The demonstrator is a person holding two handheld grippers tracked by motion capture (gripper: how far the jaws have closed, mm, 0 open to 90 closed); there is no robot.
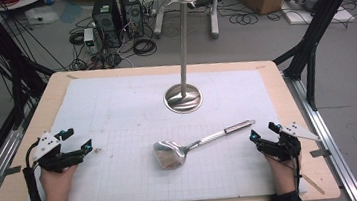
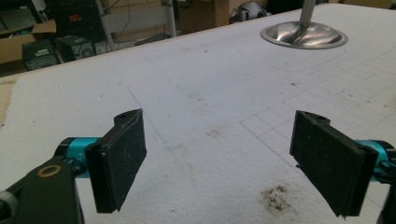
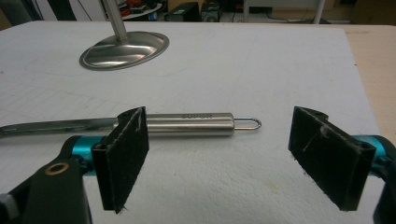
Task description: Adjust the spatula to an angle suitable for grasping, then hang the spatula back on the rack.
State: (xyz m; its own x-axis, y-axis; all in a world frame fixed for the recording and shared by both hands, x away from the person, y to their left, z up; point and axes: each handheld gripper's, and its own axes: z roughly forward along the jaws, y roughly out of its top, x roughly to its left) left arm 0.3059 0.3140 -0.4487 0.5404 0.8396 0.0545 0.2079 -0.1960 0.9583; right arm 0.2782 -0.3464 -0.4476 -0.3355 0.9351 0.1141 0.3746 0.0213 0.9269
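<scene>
A steel spatula (image 1: 191, 146) lies flat on the white gridded mat (image 1: 117, 112), its head toward me and its handle pointing right and away. Its handle (image 3: 191, 123), with a wire loop at the end, lies just beyond my right gripper (image 3: 217, 158), whose jaws stand wide with nothing between them. In the high view the right gripper (image 1: 263, 130) rests near the handle's end. My left gripper (image 1: 79, 139) sits at the mat's left side, open and empty (image 2: 219, 163). A steel utensil stand (image 1: 183, 99) with a round base, a tall pole and hooks on top stands at mid-table.
The stand's base (image 2: 303, 35) lies far ahead of the left gripper and to the upper left of the right one (image 3: 123, 49). A small brown stain (image 2: 275, 196) marks the mat. A wooden table rim (image 1: 33, 126) borders the mat; black frame posts (image 1: 311, 41) flank it.
</scene>
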